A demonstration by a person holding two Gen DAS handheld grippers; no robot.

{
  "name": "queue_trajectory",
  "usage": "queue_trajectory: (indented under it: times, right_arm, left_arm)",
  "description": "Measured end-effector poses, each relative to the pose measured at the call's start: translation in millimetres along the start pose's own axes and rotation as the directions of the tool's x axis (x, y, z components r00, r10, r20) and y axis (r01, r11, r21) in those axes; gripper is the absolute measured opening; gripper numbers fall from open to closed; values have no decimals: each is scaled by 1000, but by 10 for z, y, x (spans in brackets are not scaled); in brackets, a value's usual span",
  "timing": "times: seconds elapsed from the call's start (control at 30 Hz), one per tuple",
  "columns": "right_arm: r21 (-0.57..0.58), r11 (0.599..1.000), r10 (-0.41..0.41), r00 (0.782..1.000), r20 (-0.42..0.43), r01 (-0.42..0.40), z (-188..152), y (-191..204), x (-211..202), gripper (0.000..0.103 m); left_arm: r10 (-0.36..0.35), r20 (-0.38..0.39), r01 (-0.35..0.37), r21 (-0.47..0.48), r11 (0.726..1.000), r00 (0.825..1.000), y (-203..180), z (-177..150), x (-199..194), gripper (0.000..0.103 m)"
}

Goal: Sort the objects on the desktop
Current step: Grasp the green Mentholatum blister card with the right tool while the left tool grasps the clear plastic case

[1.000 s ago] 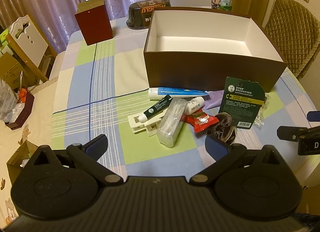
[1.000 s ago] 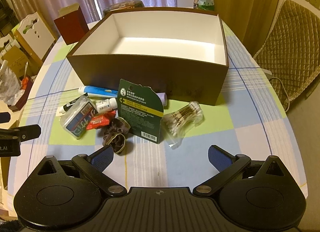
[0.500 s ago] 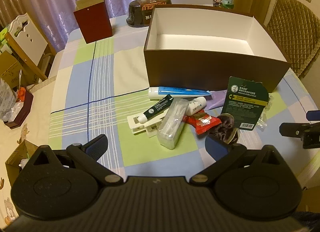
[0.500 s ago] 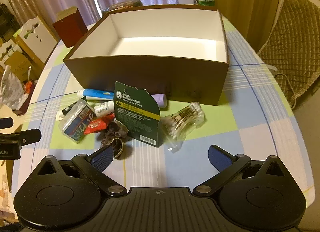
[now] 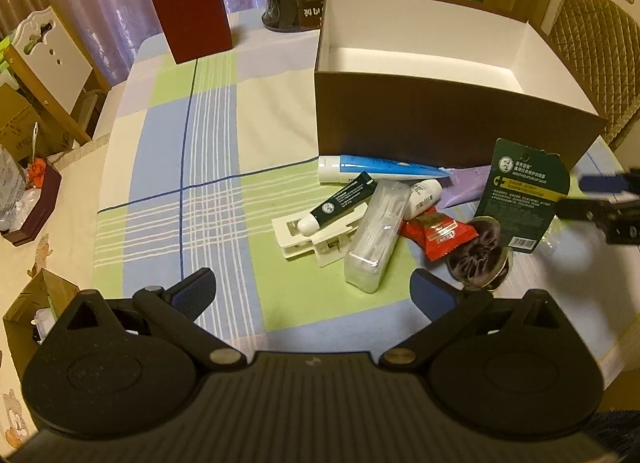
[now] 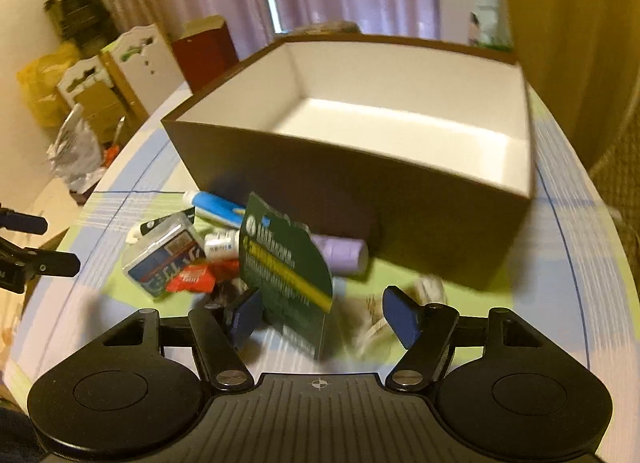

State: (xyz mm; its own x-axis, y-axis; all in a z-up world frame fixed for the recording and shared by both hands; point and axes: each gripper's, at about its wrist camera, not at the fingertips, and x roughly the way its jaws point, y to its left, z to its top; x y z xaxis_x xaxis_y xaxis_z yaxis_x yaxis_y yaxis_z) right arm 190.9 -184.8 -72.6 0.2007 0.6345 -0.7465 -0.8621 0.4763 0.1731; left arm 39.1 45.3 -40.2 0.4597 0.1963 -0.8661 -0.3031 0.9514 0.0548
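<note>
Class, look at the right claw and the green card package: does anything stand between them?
Nothing visible does. The right claw is open around the green card package, which stands upright between its fingers, in front of the brown box.

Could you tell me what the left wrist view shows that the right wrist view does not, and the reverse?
Only the left wrist view shows the white clip and the dark packet behind the box. Only the right wrist view shows the blue label on the clear case and the black bag by the wall. Both show the empty brown box, the green card, the blue tube and the red sachet.
</note>
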Motion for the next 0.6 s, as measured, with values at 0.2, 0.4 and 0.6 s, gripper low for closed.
queue_trajectory:
  times: [0.2,0.4,0.6]
  right_arm:
    - [-134,988,73,997,-15,-74,65,34,172,24]
    - [-369,922,120,993,-9,-114,-162,252,-15,4]
    - [-653,755,71,998,0,-54,-572,568,-241,4]
  left_arm:
    - [-28,-18,29,24,999,999,-6,11,129,97]
    - [-63,-27,64,28,998,998,50,31,181,93]
    - [-95,-32,97,45,994,995,40,62,218,93]
